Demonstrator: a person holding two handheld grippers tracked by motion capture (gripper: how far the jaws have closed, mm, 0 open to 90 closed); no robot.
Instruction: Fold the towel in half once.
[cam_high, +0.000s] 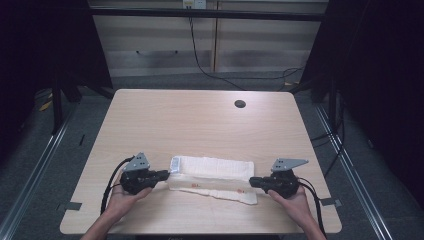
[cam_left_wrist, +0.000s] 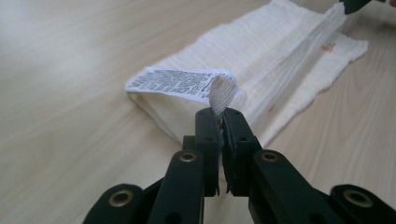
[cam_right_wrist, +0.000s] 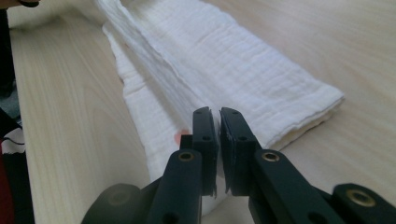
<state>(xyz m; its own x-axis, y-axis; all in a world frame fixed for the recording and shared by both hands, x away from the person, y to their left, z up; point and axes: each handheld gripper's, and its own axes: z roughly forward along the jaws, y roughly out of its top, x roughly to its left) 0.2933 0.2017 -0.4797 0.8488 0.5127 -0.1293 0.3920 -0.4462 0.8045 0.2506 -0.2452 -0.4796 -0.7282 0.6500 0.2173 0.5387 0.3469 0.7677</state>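
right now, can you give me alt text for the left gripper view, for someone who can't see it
The left gripper, its two black jaws shut, pinches a fold of a white folded cloth at its near end, beside a printed care label. The cloth lies stretched across a pale wooden table toward the far right.

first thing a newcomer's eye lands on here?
The white folded cloth lying across the near half of the wooden table, pinched at both ends. The left hand-held gripper is shut on the end beside the printed care label; the right hand-held gripper is shut on the opposite end. After that, the small dark hole toward the table's far right.
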